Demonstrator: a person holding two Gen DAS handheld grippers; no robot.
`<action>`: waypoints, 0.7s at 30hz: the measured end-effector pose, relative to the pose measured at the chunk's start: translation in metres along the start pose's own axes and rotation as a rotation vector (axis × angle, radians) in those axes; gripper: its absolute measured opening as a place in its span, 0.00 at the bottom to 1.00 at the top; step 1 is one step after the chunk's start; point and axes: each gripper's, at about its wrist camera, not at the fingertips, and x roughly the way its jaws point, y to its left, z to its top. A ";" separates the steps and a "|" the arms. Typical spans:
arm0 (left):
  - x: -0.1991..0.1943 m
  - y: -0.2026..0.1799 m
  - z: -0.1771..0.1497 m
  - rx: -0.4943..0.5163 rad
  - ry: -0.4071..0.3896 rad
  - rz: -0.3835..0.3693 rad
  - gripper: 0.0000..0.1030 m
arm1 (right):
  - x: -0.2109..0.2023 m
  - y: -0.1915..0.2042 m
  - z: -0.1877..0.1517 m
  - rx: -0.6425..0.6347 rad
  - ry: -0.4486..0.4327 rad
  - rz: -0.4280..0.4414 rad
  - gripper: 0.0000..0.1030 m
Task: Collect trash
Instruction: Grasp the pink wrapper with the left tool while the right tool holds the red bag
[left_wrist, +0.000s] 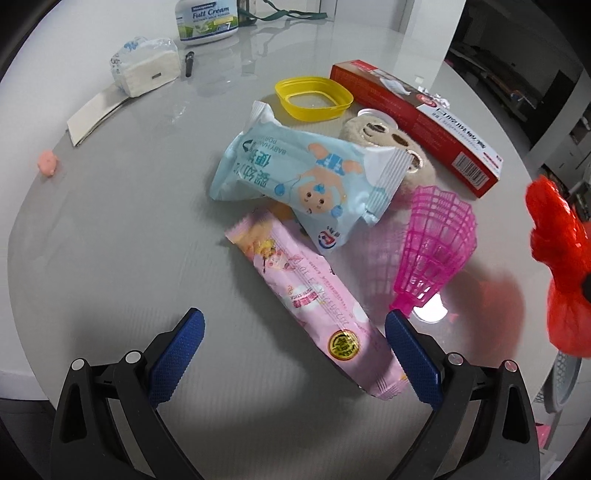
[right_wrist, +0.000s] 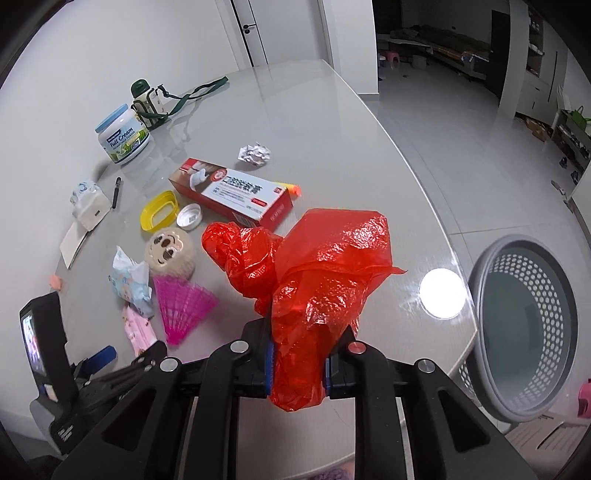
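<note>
My right gripper is shut on a crumpled red plastic bag and holds it above the grey table; the bag also shows at the right edge of the left wrist view. My left gripper is open, its blue pads either side of the near end of a pink snack wrapper. A light blue wipes pack lies just beyond it. A grey perforated basket stands on the floor past the table's right edge. Crumpled foil lies behind a red box.
On the table lie a pink plastic fan, a plush face toy, a yellow lid, a white cap, a tissue pack, a pen, a milk powder tub, a green bottle and a pink eraser.
</note>
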 end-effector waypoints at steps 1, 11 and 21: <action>0.000 0.000 -0.001 -0.001 -0.002 0.004 0.86 | -0.001 -0.001 -0.002 0.001 0.002 0.002 0.18; -0.011 0.005 -0.008 0.027 -0.008 0.022 0.37 | -0.003 0.003 -0.005 0.003 0.005 0.012 0.18; -0.030 0.035 -0.006 0.062 0.023 -0.016 0.18 | -0.010 0.014 -0.006 0.021 0.007 0.028 0.18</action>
